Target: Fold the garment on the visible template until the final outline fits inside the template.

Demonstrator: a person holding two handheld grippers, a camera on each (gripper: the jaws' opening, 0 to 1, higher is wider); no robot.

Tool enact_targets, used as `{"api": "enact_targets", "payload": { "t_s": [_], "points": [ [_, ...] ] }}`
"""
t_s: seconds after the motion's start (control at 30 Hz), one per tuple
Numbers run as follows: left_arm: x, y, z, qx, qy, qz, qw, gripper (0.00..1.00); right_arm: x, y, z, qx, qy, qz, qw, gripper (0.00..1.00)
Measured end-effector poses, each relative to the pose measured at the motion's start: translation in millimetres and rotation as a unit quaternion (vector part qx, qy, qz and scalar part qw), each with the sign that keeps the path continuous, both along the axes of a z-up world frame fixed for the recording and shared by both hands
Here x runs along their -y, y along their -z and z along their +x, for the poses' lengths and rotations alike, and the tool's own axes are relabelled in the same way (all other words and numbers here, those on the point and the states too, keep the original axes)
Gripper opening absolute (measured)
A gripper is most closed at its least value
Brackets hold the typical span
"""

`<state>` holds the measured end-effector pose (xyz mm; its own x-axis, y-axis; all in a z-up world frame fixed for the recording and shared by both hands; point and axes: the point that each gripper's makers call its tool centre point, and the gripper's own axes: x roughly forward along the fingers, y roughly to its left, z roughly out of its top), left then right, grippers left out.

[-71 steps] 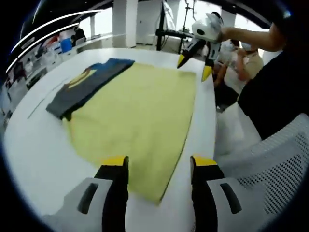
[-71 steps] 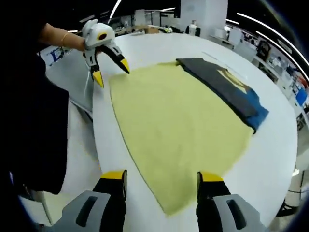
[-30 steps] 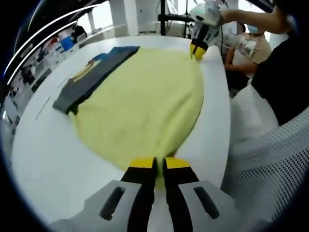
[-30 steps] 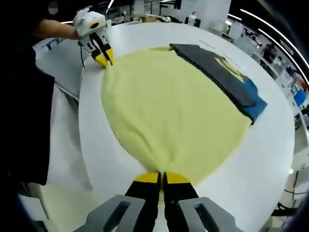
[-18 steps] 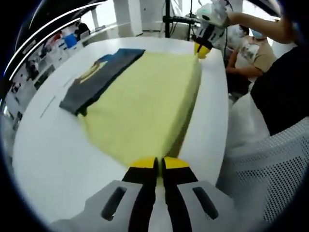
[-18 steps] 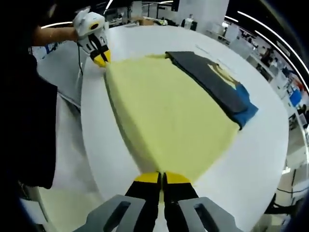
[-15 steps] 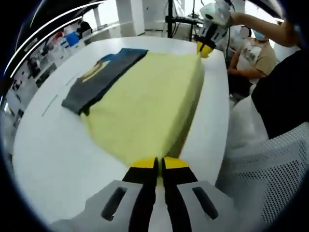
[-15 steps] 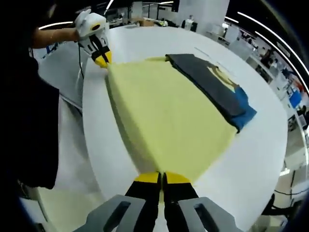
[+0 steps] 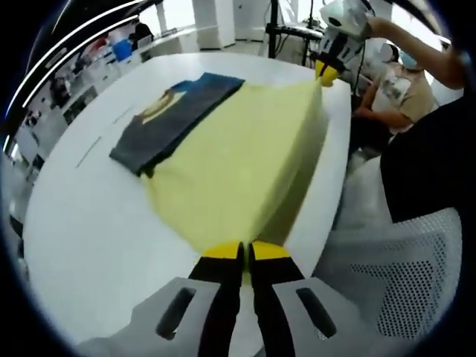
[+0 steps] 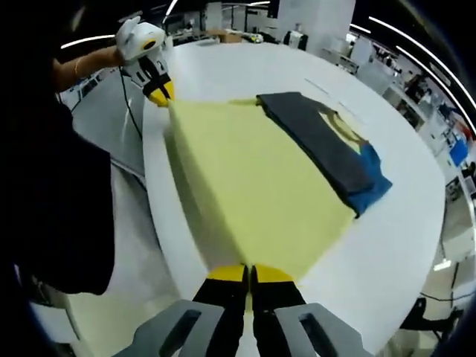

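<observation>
Left gripper [image 9: 239, 251]: jaws pressed together, pinching one near corner of the yellow garment [image 9: 238, 156]. Right gripper [image 10: 248, 274]: jaws likewise closed tight on the other near corner. Each gripper also appears in the other's view, at the far end of the lifted edge. The edge between them is raised off the white table [image 9: 82, 223] and pulled taut; cloth slopes down to the tabletop. The garment's far part lies flat, and a folded dark grey and blue shirt [image 10: 331, 149] rests on its far edge. The person's forearm [image 10: 82, 68] reaches in behind the left gripper. White mesh chair [image 9: 387, 282] beside the table.
</observation>
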<state>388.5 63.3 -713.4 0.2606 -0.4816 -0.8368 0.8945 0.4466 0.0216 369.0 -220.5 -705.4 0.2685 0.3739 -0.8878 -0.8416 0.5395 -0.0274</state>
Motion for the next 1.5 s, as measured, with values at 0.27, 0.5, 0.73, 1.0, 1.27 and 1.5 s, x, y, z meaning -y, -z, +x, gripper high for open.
{"api": "enact_targets", "payload": {
  "t_s": [0.27, 0.5, 0.73, 1.0, 1.27, 1.5],
  "points": [
    [-3.2, -10.9, -11.7, -0.013, 0.002, 0.003, 0.9999, 0.01, -3.0, -9.4, -11.1, -0.018, 0.011, 0.016, 0.9996, 0.00],
    [-6.5, -17.7, -19.1, -0.018, 0.015, 0.019, 0.9996, 0.01, -6.8, -19.5, -18.0, -0.025, 0.012, 0.026, 0.9993, 0.00],
    [-10.5, -28.5, -27.8, -0.044, 0.010, 0.019, 0.9988, 0.01, -10.0, -31.5, -25.2, -0.030, 0.003, 0.030, 0.9991, 0.00],
    [-11.1, -41.2, -24.3, -0.045, 0.000, 0.018, 0.9988, 0.01, -11.9, -42.3, -24.0, -0.027, -0.011, 0.022, 0.9993, 0.00],
    [-9.4, -51.4, -15.0, -0.030, 0.007, 0.020, 0.9993, 0.01, -9.4, -50.4, -11.6, -0.009, -0.027, 0.002, 0.9996, 0.00],
    [-6.3, -72.4, 16.4, 0.014, -0.018, -0.003, 0.9997, 0.01, -5.4, -62.7, 14.3, 0.022, -0.015, -0.008, 0.9996, 0.00]
  ]
}}
